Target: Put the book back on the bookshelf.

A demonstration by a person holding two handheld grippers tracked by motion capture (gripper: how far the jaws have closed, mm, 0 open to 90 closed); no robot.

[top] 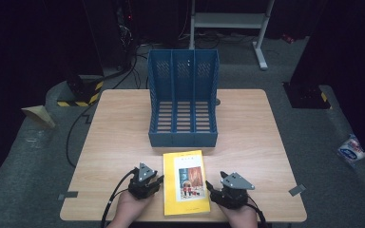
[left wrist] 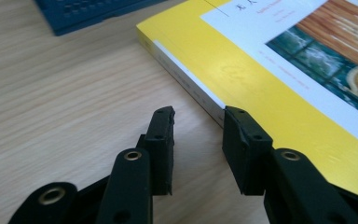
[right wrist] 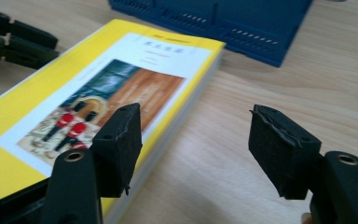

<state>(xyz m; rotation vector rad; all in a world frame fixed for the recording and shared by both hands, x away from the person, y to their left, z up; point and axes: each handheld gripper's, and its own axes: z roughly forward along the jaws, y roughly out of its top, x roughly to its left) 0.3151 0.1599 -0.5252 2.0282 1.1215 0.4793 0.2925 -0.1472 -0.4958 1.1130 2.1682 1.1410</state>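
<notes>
A yellow book (top: 185,180) with a picture on its cover lies flat near the table's front edge, just in front of a blue three-slot file rack (top: 183,139). My left gripper (top: 158,182) rests low at the book's left side. In the left gripper view its jaws (left wrist: 198,123) stand a little apart with nothing between them, the right one close to the book's spine (left wrist: 186,79). My right gripper (top: 211,189) sits at the book's right side, open. Its left jaw hovers over the cover (right wrist: 98,98) and its right jaw is over bare wood.
The wooden table (top: 247,123) has free room left and right of the rack. Small grey tape pieces (top: 297,190) mark its front corners. Cables (top: 76,128), a white stand (top: 261,38) and a packet (top: 351,148) lie on the floor around it.
</notes>
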